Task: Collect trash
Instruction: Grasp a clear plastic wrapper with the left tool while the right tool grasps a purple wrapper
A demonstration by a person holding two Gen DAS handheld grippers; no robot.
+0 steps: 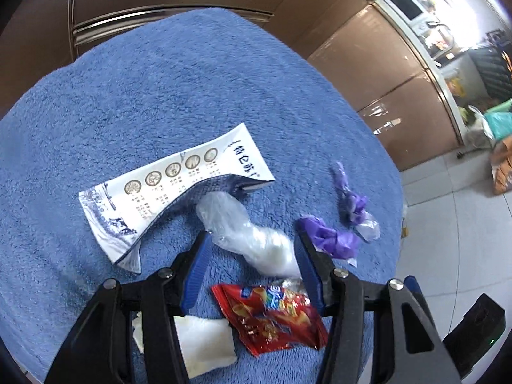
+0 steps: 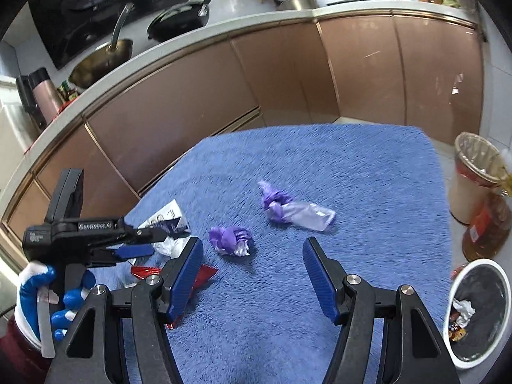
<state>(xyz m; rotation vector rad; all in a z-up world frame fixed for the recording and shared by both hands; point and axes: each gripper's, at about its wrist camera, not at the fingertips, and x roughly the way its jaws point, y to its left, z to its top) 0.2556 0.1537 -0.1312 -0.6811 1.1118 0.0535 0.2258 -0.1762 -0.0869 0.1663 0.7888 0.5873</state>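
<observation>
I see both tongs over a table covered with a fluffy blue towel (image 2: pixel 336 160), and the trash lies spread on it.

My left tongs (image 1: pixel 252 256) point steeply down, with the jaws about half open and holding nothing. Between the blue pads lies a crumpled clear plastic bag (image 1: pixel 246 233), not pressed by them as far as I can tell. Just under the tongs lies a red shiny snack wrapper (image 1: pixel 272 316); its print is too creased to read. Near the left finger lies a white folded tissue (image 1: pixel 204 342). Beyond the left finger lies a long white paper sleeve with blue drawings (image 1: pixel 172 192); it carries round pictures and some Chinese characters, which I cannot read surely. Close to the right finger lies a crumpled purple wrapper (image 1: pixel 329 236), and a second purple twisted wrapper with a clear end (image 1: pixel 355 204) lies a little beyond it.

My right tongs (image 2: pixel 252 256) point less steeply down, also about half open and empty. The crumpled purple wrapper is just ahead, between the lines of the two fingers, and the twisted one is further ahead. To the left I see the other tool, marked "GenRobot.AI", held by a hand in a blue and white glove (image 2: pixel 48 300). To the right of the tongs, beside the table, stands a round white bin with a dark liner (image 2: pixel 480 316), with some trash inside.
</observation>
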